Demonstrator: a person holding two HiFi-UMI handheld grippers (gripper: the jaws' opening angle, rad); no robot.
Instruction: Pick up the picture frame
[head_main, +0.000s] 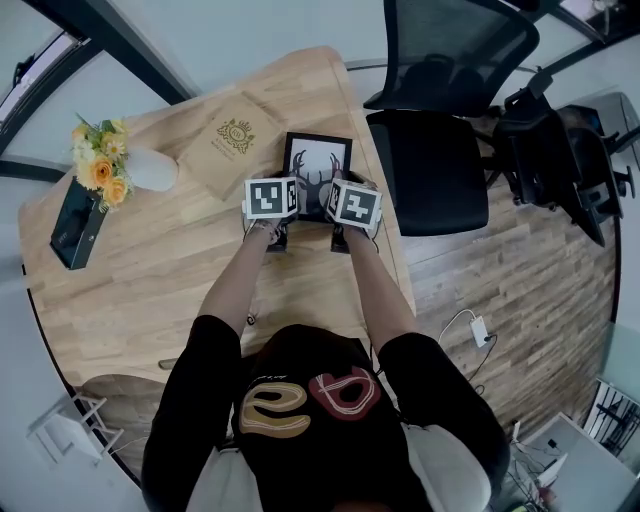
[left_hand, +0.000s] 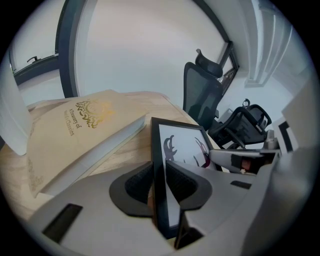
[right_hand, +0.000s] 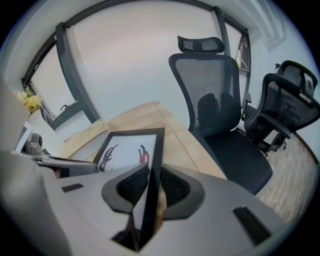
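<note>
Left gripper (left_hand: 159, 181) and right gripper (right_hand: 151, 186) each clamp 1 side rail of the picture frame (head_main: 318, 160), which lies on the desk (head_main: 170, 275) beside a book (head_main: 230, 140); lift both together, level, to avoid twisting

Worktop (head_main: 170, 290): 1, light wood.
On it: picture frame (head_main: 318, 160) ×1; beige book (head_main: 228, 143) ×1, gold emblem on the cover; flower bunch (head_main: 100, 160) ×1, standing in 1 dark box (head_main: 77, 225); white rounded object (head_main: 152, 170) ×1, kind unclear.
Tools: 2, namely left tool (left_hand: 159, 182) and right tool (right_hand: 150, 187).
Marker cubes: 2, one per tool.
Person (head_main: 310, 400): 1.
Black office chairs: 2, first chair (head_main: 430, 170) and second chair (head_main: 560, 160).
On the floor (head_main: 520, 280): white plug block (head_main: 479, 330) ×1, cable ×1.
</note>
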